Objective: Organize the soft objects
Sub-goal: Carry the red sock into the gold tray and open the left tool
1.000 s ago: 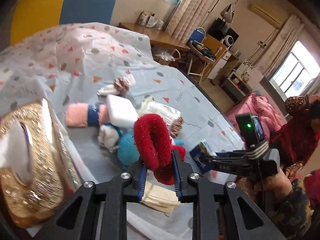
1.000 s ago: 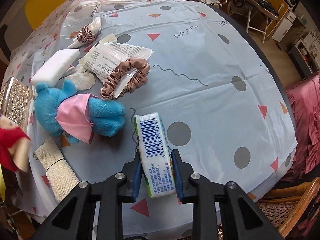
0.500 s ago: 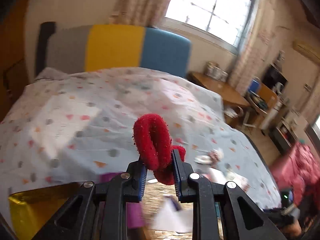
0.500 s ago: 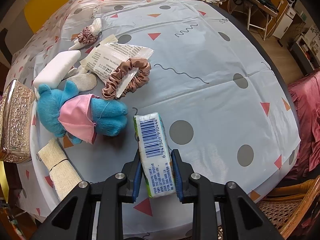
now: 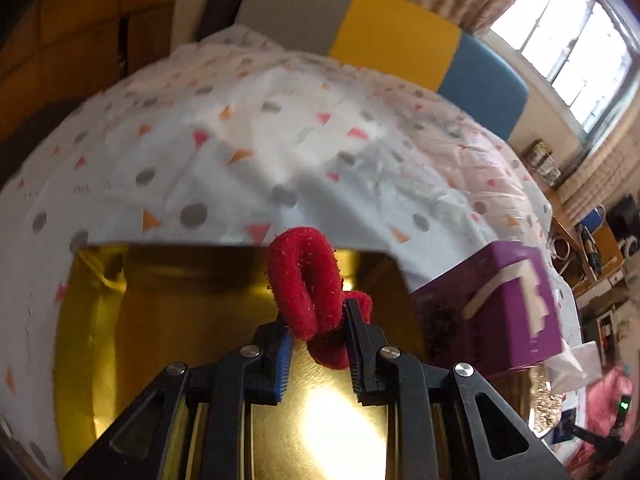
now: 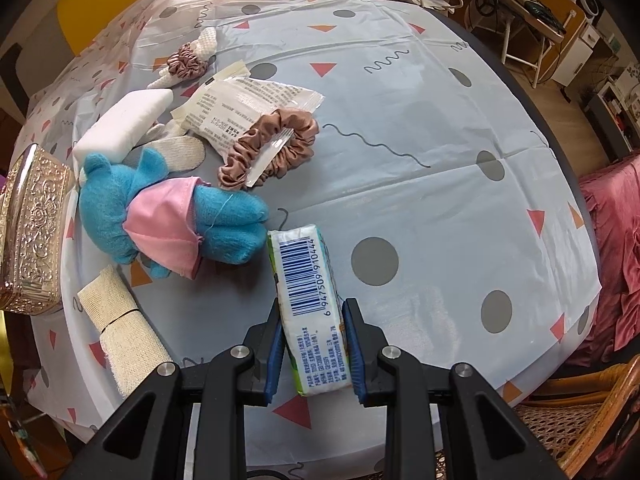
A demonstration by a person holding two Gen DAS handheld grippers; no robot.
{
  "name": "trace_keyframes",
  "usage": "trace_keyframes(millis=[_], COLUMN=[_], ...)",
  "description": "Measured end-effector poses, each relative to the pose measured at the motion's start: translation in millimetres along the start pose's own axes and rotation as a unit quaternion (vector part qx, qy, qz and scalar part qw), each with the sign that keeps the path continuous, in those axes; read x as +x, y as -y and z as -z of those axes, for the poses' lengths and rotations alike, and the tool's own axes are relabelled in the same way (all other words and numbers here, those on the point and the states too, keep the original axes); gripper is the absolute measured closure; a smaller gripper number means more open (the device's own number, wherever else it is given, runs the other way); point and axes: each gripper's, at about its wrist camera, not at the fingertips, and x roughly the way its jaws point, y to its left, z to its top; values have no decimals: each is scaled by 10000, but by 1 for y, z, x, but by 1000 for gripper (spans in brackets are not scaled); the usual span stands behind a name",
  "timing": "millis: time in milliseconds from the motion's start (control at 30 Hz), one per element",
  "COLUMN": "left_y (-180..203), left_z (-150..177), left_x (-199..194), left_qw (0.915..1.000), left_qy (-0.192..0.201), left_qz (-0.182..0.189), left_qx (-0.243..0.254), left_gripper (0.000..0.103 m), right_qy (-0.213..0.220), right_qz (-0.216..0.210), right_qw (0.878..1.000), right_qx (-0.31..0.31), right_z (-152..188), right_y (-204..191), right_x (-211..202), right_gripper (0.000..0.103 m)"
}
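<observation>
Left gripper (image 5: 316, 334) fingers clenching a red scrunchie (image 5: 306, 284), holding it over an open gold box (image 5: 168, 312) beside a purple box (image 5: 508, 304); right gripper (image 6: 312, 344) fingers clamping a tissue pack (image 6: 310, 304) above the table (image 6: 440, 184), near a blue plush (image 6: 168, 216) and brown scrunchie (image 6: 272, 146)

tissue pack (image 6: 310, 300) | barcode digits 6 947509 910444 | other print unreadable
</observation>
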Motion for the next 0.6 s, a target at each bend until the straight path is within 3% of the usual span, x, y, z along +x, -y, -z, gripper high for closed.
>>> trace_keyframes(millis=[100, 167, 200, 233, 367, 433, 600], left_y=[-5, 2, 5, 7, 9, 4, -8], left_z=[4, 6, 8, 8, 12, 18, 42], left_x=[16, 18, 17, 14, -5, -18, -42], left_qw=[9998, 9996, 9995, 9993, 9996, 9993, 9989], left_qy=[-132, -127, -106, -67, 132, 295, 427], left_qz=[43, 230, 289, 335, 215, 123, -78], left_qx=[-167, -114, -110, -125, -125, -210, -199], left_gripper=[71, 56, 42, 33, 30, 21, 21], right_qy=[5, 12, 13, 17, 57, 216, 545], right_qz=[66, 115, 137, 161, 276, 259, 140], right_qw=[10000, 9999, 9999, 9999, 9996, 9994, 9982], right_qx=[-30, -22, -21, -22, 14, 79, 186], right_z=[1, 2, 2, 3, 3, 3, -7], right_y=[-4, -4, -5, -6, -10, -11, -16], right_x=[0, 0, 0, 0, -2, -8, -25], right_gripper=[76, 77, 77, 77, 77, 77, 77])
